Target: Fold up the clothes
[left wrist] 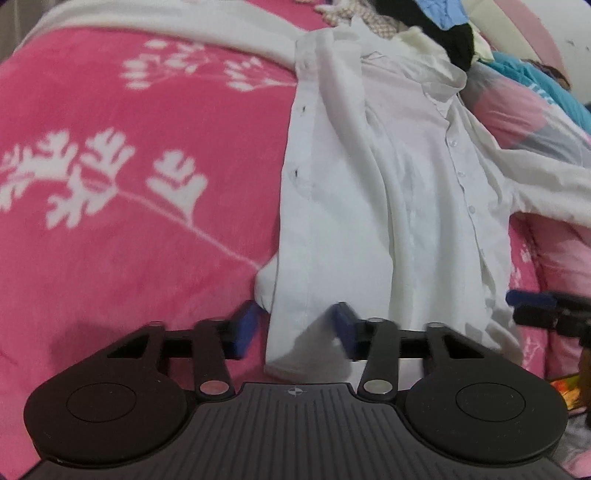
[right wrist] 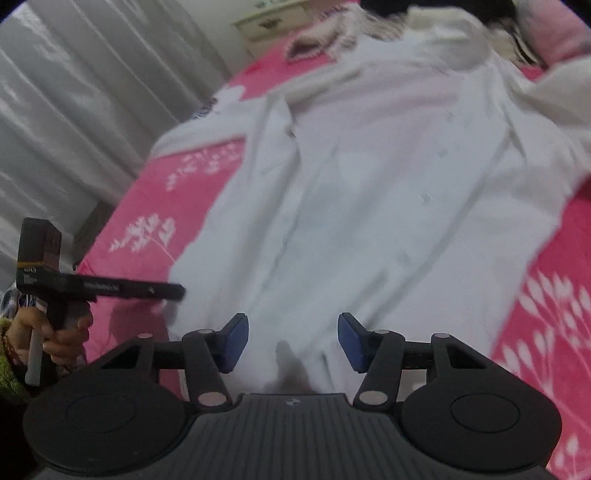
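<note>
A pink blanket [left wrist: 129, 229] with white sprigs covers the bed and gives a flat, wide bed for folding. On it lies the white shirt [left wrist: 369, 206], front up and lengthwise, collar at the far end and hem toward the person. Its left front panel is turned over toward the middle, so the buttonhole edge runs down the left side and the button row down the right; a sleeve trails off to the right.

The left tongs [left wrist: 295, 328] sit at the hem's left corner, released, with the blue pads [left wrist: 245, 328] spread to either side of the cloth edge. Nothing is pinched; I judge they are placed to close on that corner, or have just let it go. In the right wrist view a hand [right wrist: 55, 336] grips the left tool's handle low beside the bed.

The right tongs [right wrist: 291, 341] hover over the hem's middle to right part, also released, cloth lying under the gap. That view is blurred, so finer creases cannot be read.

Behind the collar a heap of clothes [left wrist: 443, 33] is piled at the head of the bed, apart from the shirt being worked. The scene fits either a shirt being smoothed for its side folds or one with a side fold laid.
</note>
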